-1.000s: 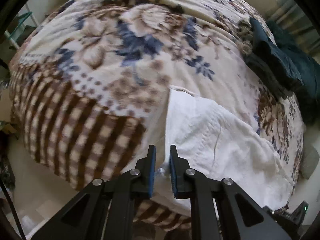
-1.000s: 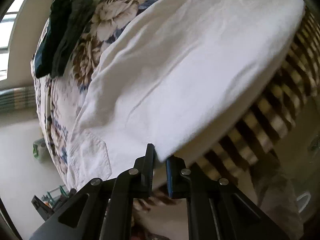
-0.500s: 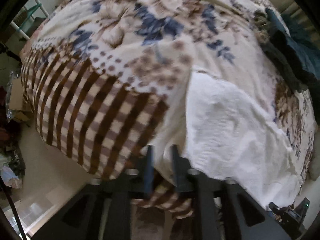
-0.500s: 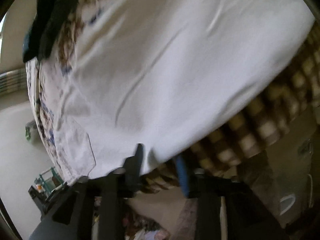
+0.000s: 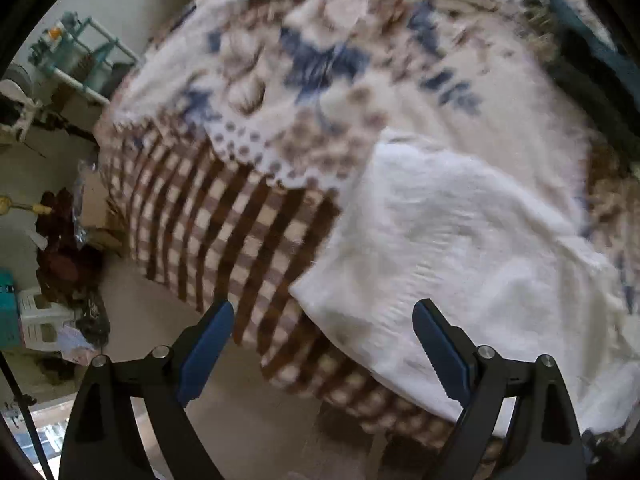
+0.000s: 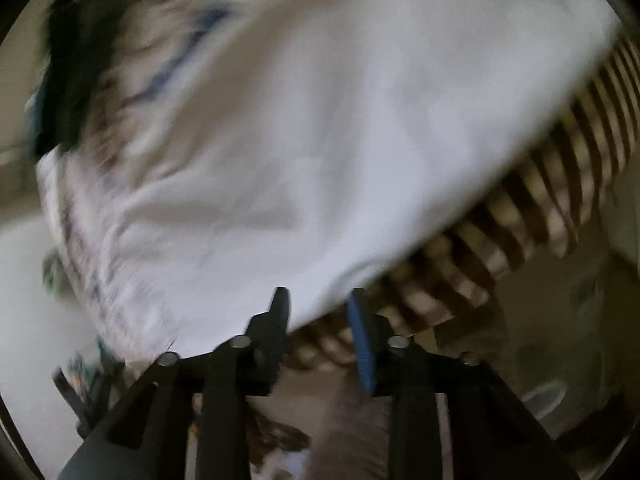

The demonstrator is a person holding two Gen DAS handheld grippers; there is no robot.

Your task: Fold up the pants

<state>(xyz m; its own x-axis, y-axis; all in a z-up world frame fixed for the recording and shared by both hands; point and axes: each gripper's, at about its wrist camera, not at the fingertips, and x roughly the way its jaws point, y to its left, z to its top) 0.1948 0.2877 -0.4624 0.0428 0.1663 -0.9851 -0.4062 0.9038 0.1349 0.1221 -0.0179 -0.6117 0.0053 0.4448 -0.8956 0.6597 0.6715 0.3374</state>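
White pants [image 5: 460, 240] lying on a bed, on a floral blanket [image 5: 328, 68] with a brown checked border [image 5: 224, 232]. Near corner of the pants sits right at the bed edge, over the checked band. Appears already doubled over, one flat slab of cloth; back pocket just visible in the blurred right wrist view [image 6: 280, 140].

Left gripper [image 5: 323, 318] pointing down past the bed edge, fingers [image 5: 208, 330] spread wide and opening further. Nothing between them; pants corner lies beyond the tips, not touched. Floor and clutter visible below.

Right gripper [image 6: 316, 312] angled down at the other near edge of the pants. Fingers [image 6: 362, 344] partly apart and closing. Cloth edge seen just past the tips, but too smeared to say whether any sits in the gap. No pinch visible.

Dark clothing [image 5: 592, 52] heaped at the far side of the bed, well apart from the pants.

Judgement: release after a fold, next grab not yet made.

Risks from here:
- Corner so close to the edge; a nudge could slide it off and undo the fold.
- Grabbing blanket together with pants; both soft, layers touching.
- Catching only the top layer, so the fold peels open on lifting.
- Uneven pull from one side, skewing the stack.
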